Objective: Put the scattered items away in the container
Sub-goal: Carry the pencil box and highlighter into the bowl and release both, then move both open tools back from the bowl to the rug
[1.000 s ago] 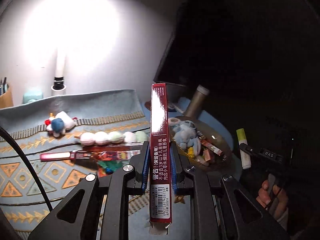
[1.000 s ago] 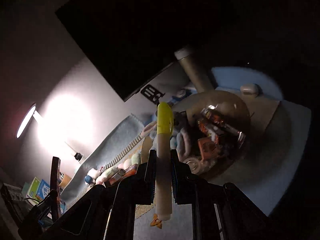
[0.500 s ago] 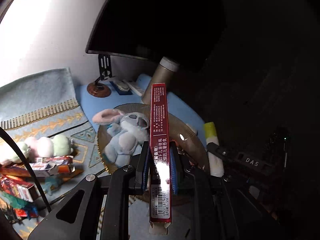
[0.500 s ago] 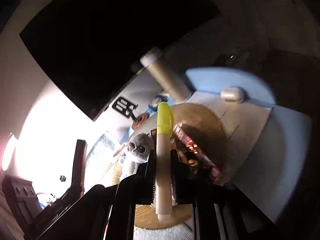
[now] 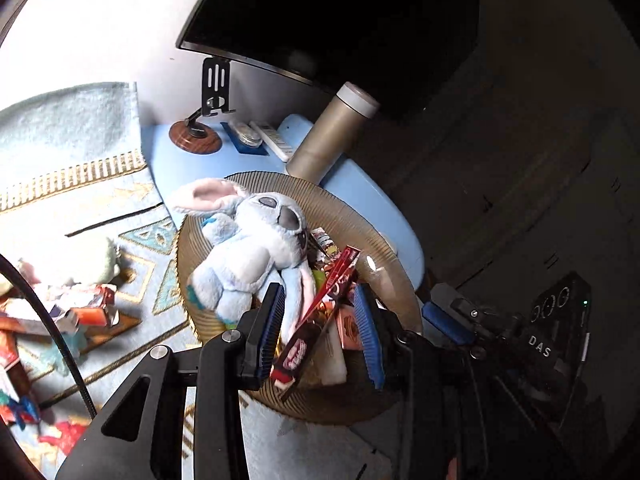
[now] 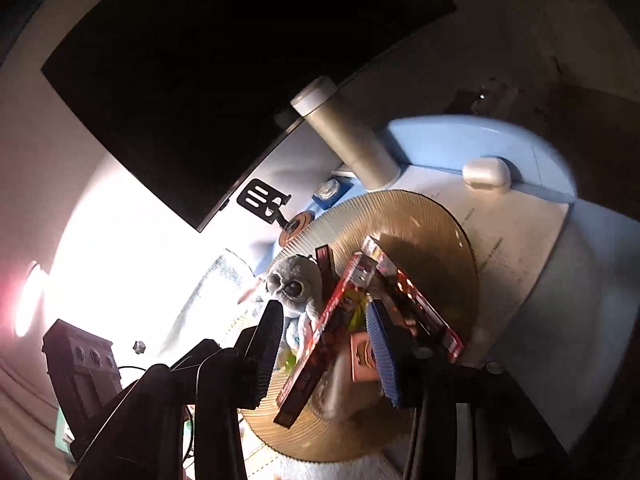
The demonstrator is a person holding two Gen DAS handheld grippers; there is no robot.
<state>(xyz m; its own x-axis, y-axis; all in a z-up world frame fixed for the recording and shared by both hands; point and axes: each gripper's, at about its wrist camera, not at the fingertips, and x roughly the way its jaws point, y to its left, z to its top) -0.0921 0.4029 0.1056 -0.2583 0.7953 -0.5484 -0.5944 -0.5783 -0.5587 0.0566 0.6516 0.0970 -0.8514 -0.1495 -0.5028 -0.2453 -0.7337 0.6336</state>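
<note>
A brown ribbed bowl [image 5: 352, 216] [image 6: 400, 200] holds a blue plush toy [image 5: 248, 256] [image 6: 296, 284] and several snack packs. My left gripper [image 5: 320, 332] hovers over its near rim, jaws opening. The long red box [image 5: 320, 312] [image 6: 316, 340] leans slanted between them, free of both pads, with its far end in the bowl. My right gripper [image 6: 325, 346] is beside it over the same bowl, jaws opening too. The highlighter's white body [image 5: 332, 356] [image 6: 334, 384] lies in the bowl below, and no pad touches it.
A tan flask [image 5: 328, 136] [image 6: 348, 140] stands just behind the bowl, under a dark monitor [image 5: 340, 20]. A phone stand [image 5: 208, 120] sits at the back left. Snack packs [image 5: 80, 308] lie scattered on the patterned cloth [image 5: 80, 208] to the left. A white case [image 6: 486, 172] rests at the far right.
Both grippers went from shut to parted. The red box tipped out of the left jaws into the bowl, and the highlighter dropped from the right jaws. The left gripper swung right, over the bowl.
</note>
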